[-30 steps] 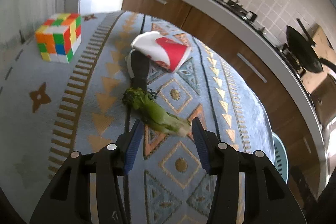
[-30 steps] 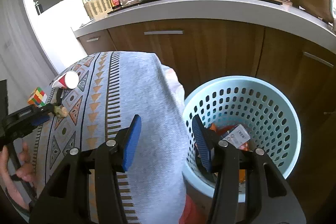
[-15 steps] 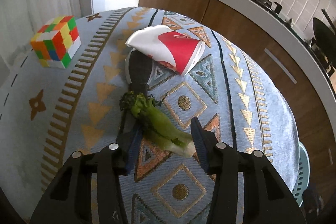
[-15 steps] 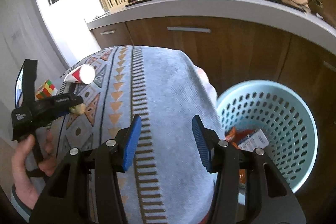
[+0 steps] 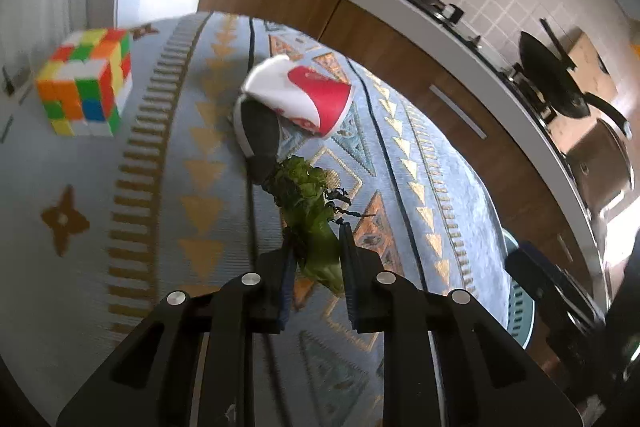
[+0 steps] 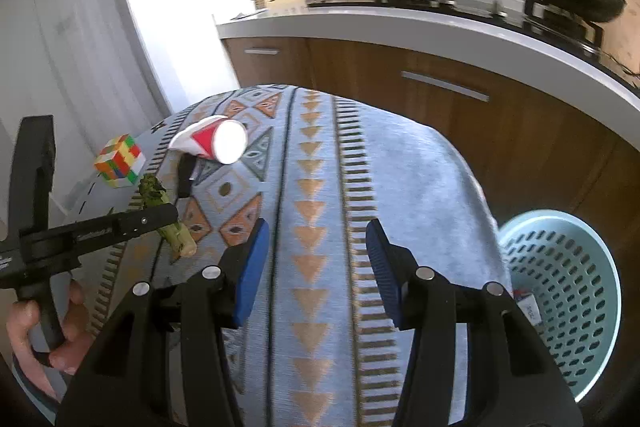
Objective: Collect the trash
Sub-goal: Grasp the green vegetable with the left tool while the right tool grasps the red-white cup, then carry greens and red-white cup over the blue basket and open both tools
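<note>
Patterned tablecloth, the landmark, covers the table. Only the right wrist view shows the open top of the perforated blue basket beside and below the cloth's right edge, some packaging inside; the left wrist view shows just its rim. Rubik's cube stands near the cloth's left border. Crushed red-and-white paper cup lies on its side mid-cloth. Left gripper, jaws nearly closed, clamps the vegetable scrap; the right wrist view alone shows its pale cut stem clear of the cloth. Right gripper, jaws wide apart, holds nothing.
</note>
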A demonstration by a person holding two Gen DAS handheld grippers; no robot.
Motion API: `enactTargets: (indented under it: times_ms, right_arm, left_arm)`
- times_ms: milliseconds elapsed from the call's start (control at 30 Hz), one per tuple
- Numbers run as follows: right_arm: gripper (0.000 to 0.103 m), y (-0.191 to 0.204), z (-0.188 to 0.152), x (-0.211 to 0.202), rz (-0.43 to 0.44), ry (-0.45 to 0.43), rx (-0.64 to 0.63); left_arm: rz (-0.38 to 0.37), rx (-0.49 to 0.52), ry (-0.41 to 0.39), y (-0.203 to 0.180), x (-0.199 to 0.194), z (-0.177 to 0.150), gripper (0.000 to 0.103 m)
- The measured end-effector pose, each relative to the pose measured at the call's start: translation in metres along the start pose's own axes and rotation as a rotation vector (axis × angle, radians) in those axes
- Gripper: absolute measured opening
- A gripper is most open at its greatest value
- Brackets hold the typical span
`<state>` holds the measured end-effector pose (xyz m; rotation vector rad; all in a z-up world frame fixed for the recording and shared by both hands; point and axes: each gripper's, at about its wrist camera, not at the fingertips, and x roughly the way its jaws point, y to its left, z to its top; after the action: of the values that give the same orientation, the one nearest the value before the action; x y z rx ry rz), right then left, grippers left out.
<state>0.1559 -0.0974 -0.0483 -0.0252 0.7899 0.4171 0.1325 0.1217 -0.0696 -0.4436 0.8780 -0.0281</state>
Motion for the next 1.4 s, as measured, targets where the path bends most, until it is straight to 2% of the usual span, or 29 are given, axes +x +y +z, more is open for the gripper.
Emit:
enactTargets:
  times_ms: [200, 300, 400, 533, 667, 767, 933, 1033, 1100, 1167, 1400]
  right_arm:
    - [0.047, 0.029, 0.022, 0.016, 0.053, 0.002, -0.056]
    - [0.047, 0.047, 0.038, 0.033, 0.135, 0.0, -0.066]
    - [0.06, 0.06, 0.054, 0.058, 0.19, 0.001, -0.051]
    - [0.064, 0.076, 0.07, 0.096, 0.191, 0.021, -0.064]
    - [0.069, 0.083, 0.083, 0.125, 0.222, 0.052, -0.044]
    - [0.073, 0.084, 0.089, 0.14, 0.212, 0.064, -0.039]
    - [0.076, 0.085, 0.09, 0.168, 0.208, 0.116, -0.027]
    - [0.076, 0.087, 0.088, 0.181, 0.198, 0.165, -0.022]
    - [0.073, 0.089, 0.088, 0.18, 0.207, 0.159, -0.041]
    - [0.057, 0.091, 0.086, 0.179, 0.209, 0.167, -0.053]
    - [0.056, 0.087, 0.081, 0.156, 0.201, 0.1, -0.054]
  left_arm:
    - [0.001, 0.076, -0.024, 0.009, -0.03, 0.002, 0.019]
    - [0.003, 0.063, -0.024, 0.021, -0.031, 0.0, 0.019]
    - [0.001, 0.04, -0.032, 0.034, -0.023, -0.003, 0.019]
    - [-0.005, 0.019, -0.039, 0.043, -0.012, -0.009, 0.019]
    - [-0.013, 0.019, -0.07, 0.045, -0.009, -0.011, 0.02]
    - [-0.006, 0.015, -0.099, 0.047, -0.007, -0.016, 0.02]
    - [0.039, 0.087, -0.132, 0.033, -0.01, -0.02, 0.02]
    - [0.062, 0.127, -0.144, 0.026, -0.01, -0.02, 0.02]
    - [0.061, 0.129, -0.144, 0.026, -0.01, -0.02, 0.02]
    - [0.049, 0.116, -0.14, 0.029, -0.01, -0.019, 0.02]
    - [0.041, 0.108, -0.139, 0.03, -0.008, -0.017, 0.02]
